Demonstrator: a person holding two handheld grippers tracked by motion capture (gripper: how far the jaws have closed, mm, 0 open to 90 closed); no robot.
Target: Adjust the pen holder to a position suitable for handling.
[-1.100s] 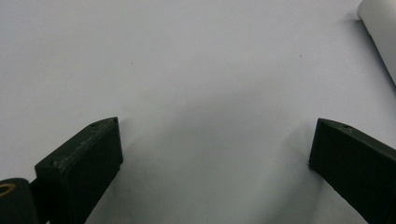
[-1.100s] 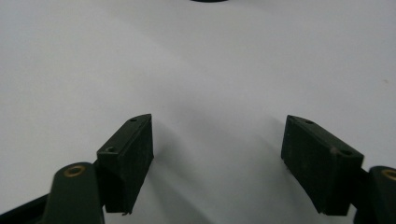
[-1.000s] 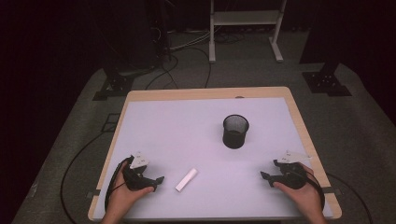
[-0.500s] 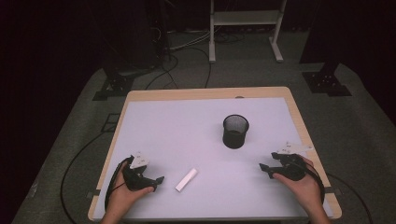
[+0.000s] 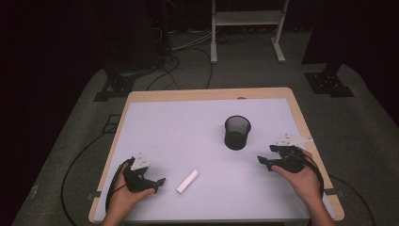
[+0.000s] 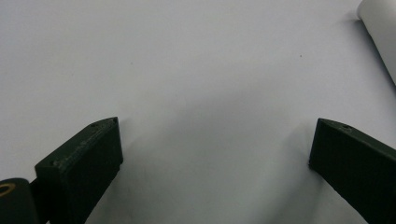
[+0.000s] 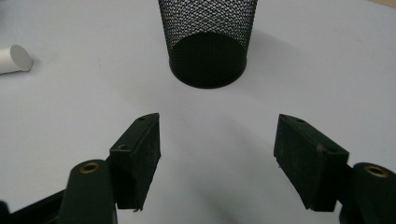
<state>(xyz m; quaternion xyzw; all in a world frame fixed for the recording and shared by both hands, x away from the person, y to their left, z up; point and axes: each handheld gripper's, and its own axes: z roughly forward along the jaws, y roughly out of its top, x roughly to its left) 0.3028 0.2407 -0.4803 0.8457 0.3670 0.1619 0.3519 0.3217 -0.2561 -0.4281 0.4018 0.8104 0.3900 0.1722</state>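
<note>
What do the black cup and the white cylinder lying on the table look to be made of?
Black mesh cup: probably painted metal wire, since the wall is a fine see-through grid with a solid base ring. White cylinder: smooth, matte, opaque, with a flat end; plastic or chalk-like, the look leaves it open.

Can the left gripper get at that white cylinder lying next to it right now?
Probably yes. The left gripper sits with its jaws open and nothing between them, and the white cylinder lies just beside it on bare table, with the mesh cup well off.

No readable text, label or number anywhere.
</note>
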